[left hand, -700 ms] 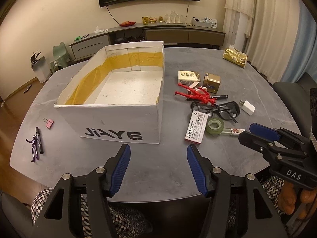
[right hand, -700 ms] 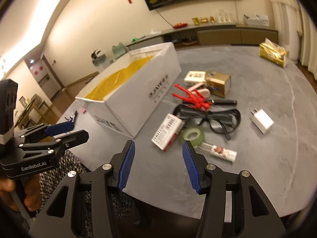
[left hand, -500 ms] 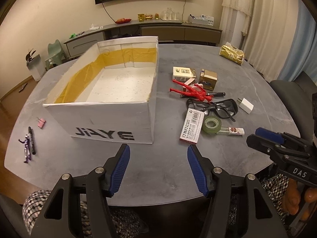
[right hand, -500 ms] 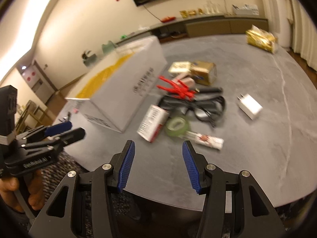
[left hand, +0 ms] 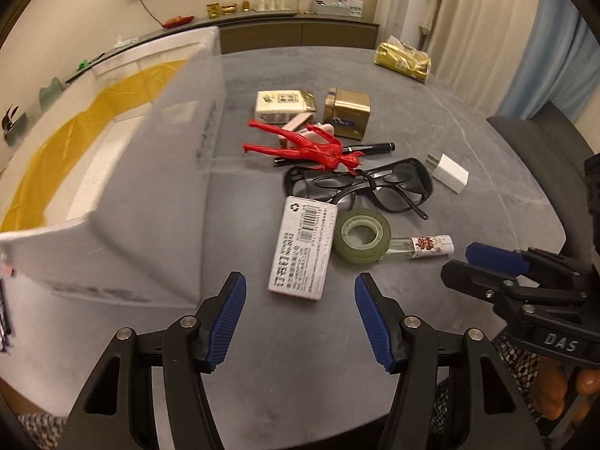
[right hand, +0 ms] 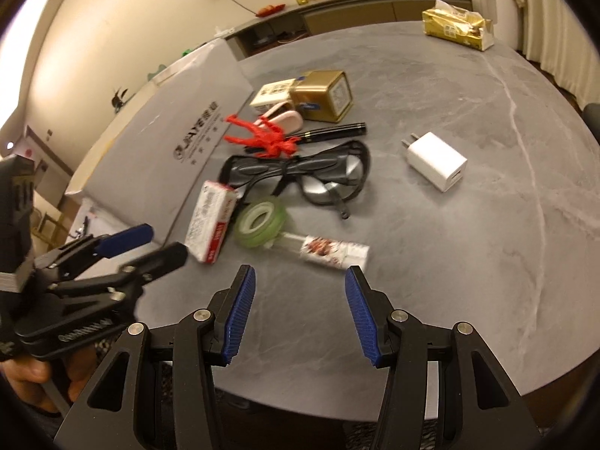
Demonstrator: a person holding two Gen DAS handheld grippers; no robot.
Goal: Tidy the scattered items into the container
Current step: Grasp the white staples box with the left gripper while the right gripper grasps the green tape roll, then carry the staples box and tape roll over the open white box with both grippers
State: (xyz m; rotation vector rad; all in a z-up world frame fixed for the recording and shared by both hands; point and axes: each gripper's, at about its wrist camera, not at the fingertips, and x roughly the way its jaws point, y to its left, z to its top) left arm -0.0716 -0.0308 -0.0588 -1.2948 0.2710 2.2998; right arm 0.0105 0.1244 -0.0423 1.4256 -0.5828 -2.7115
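Blue-padded left gripper [left hand: 300, 315] and right gripper [right hand: 300, 311] hover empty, jaws apart; next, seizing the staple box [left hand: 303, 246] at twelve o'clock.

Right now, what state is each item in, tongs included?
Left tongs: open, holding nothing.
Right tongs: open, holding nothing.
White box: open-topped; no items visible inside.
Glasses: folded, on the table.
Green tape roll: lying flat, partly over the small bottle.
Small bottle: on its side.
Staples box: flat, barcode up.
White charger: lying apart from the pile.
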